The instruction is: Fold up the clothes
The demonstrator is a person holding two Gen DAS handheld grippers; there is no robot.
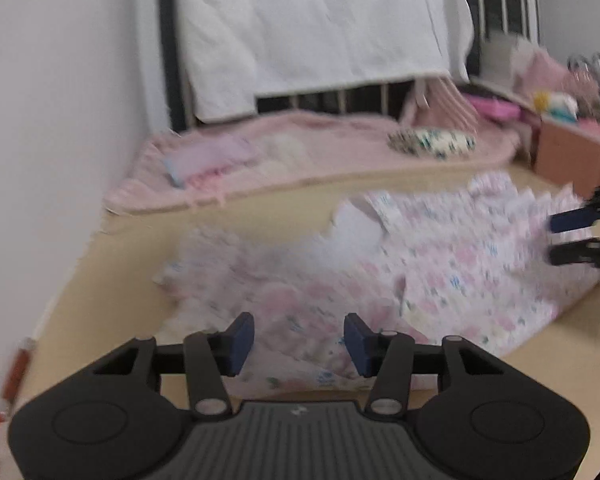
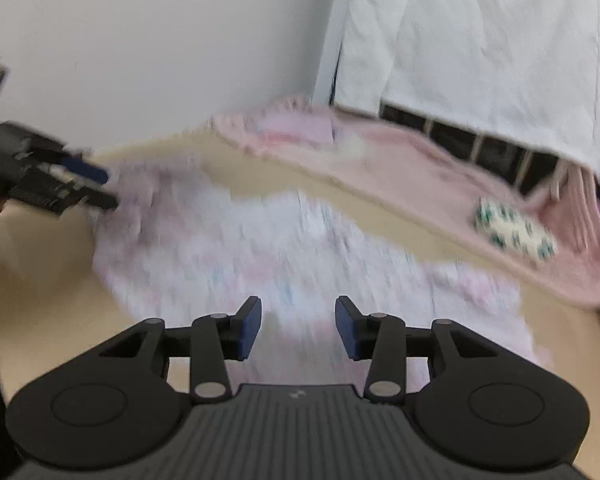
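Note:
A pink-and-white floral garment [image 1: 380,276] lies rumpled on the beige surface [image 1: 260,216]; it also shows, blurred, in the right wrist view [image 2: 260,256]. My left gripper [image 1: 299,340] is open and empty over the garment's near edge. My right gripper [image 2: 298,326] is open and empty above the garment's near part. In the left wrist view the right gripper [image 1: 556,238] stands open at the garment's right edge. In the right wrist view the left gripper [image 2: 108,189] is at the garment's left edge.
A pink blanket [image 1: 300,152] lies along the far side with folded pastel clothes [image 1: 212,158] and a green-patterned bundle [image 1: 432,142] on it. A white sheet [image 1: 312,28] hangs on a rail behind. A wall [image 1: 60,100] is at left. Boxes and pink items [image 1: 568,132] sit far right.

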